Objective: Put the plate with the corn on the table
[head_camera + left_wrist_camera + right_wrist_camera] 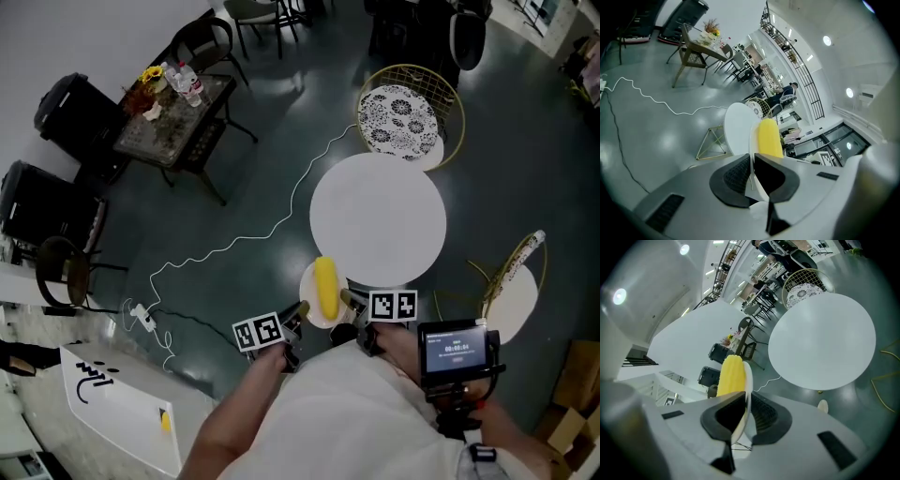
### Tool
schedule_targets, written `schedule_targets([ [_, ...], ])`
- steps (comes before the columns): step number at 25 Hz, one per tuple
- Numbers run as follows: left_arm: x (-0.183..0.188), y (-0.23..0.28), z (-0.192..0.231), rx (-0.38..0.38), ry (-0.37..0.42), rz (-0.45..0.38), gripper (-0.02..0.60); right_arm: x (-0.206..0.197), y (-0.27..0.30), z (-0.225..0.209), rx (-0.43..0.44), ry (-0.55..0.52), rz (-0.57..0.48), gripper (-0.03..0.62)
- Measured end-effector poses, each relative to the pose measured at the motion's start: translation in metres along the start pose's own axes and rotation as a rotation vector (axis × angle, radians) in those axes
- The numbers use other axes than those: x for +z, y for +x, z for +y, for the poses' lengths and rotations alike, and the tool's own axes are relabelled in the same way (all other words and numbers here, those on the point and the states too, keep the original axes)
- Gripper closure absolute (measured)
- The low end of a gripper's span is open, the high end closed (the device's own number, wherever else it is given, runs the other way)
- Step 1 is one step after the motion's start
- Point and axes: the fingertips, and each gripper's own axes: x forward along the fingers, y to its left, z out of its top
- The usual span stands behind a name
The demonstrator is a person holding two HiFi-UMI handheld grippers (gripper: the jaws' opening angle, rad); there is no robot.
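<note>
A small white plate (312, 309) carries a yellow corn cob (325, 287) and hangs in the air just short of the near edge of the round white table (378, 217). My left gripper (298, 313) is shut on the plate's left rim, my right gripper (349, 302) on its right rim. In the left gripper view the plate (752, 140) runs edge-on between the jaws with the corn (769, 137) beyond them. The right gripper view shows the plate's rim (747, 385) pinched between the pads, the corn (731, 375) to its left and the table (821, 340) ahead.
A gold wire chair with a patterned cushion (405, 120) stands behind the table, another chair (514, 281) at its right. A white cable (246, 236) snakes across the dark floor. A side table with flowers and bottles (173, 111) stands far left.
</note>
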Motion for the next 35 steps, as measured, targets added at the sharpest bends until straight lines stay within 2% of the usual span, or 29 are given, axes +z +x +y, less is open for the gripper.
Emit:
schedule_targets([
  [11,0.049,0.037,-0.009,0.010,0.015,0.016,0.548,0.058,0.016,-0.010,0.016,0.010,-0.021,0.551],
  [19,0.077,0.065,-0.022,0.010,0.036,0.030,0.548,0.097,0.016,-0.019,0.043,0.054,-0.075,0.552],
  [25,0.084,0.078,-0.035,-0.002,0.064,0.057,0.548,0.111,0.007,-0.024,0.047,0.077,-0.122,0.553],
  [35,0.080,0.109,-0.045,-0.019,0.113,0.153,0.548,0.115,-0.010,-0.051,0.000,0.143,-0.181,0.551],
])
